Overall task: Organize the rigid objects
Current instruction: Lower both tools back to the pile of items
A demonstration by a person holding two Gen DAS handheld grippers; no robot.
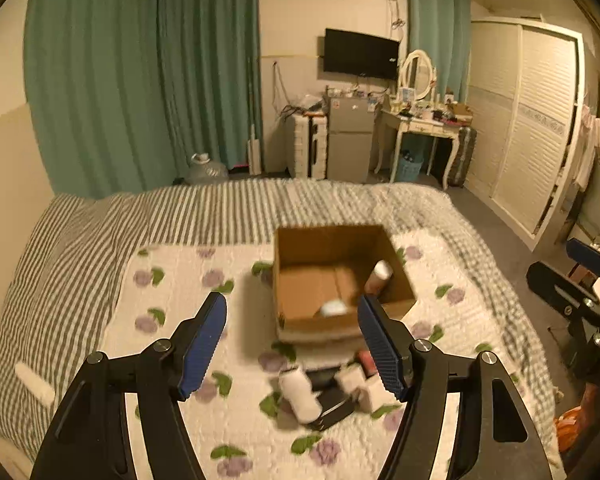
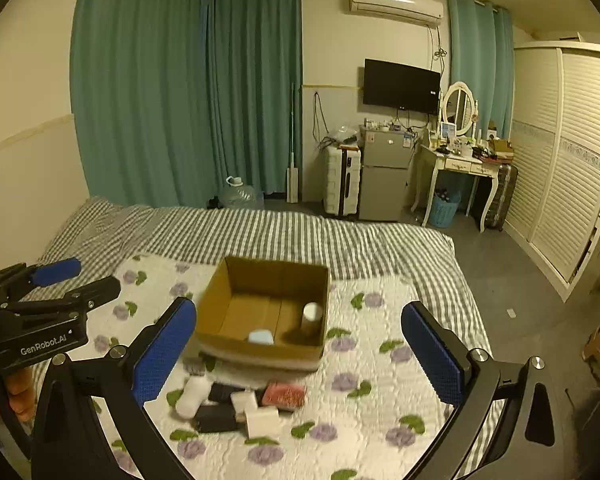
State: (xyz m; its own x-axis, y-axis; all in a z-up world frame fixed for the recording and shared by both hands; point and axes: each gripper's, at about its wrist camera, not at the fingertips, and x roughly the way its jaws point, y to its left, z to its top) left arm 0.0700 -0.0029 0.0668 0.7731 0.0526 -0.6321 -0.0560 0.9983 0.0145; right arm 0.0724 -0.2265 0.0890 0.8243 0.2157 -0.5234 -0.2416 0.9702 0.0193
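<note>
An open cardboard box (image 1: 340, 240) (image 2: 276, 276) sits on the floral quilt. Inside it a white-capped bottle (image 1: 380, 276) (image 2: 312, 316) leans in a corner and a small pale blue thing (image 1: 334, 308) (image 2: 260, 336) lies on the bottom. In front of the box lies a pile: a white bottle (image 1: 300, 394) (image 2: 194, 396), black items (image 2: 216, 418), white boxes (image 1: 374, 394) (image 2: 262, 420) and a red box (image 2: 284, 396). My left gripper (image 1: 291, 302) (image 2: 84, 280) and my right gripper (image 2: 299, 308) (image 1: 550, 258) hang above the pile, both open and holding nothing.
The quilt (image 2: 380, 380) lies on a grey striped bed (image 1: 220, 208). A white cylinder (image 1: 36, 384) rests on the sheet at the left. Bare floor (image 2: 500, 272) runs past the bed's right side to a wardrobe (image 2: 560, 160). A hand (image 2: 4, 396) holds the left gripper.
</note>
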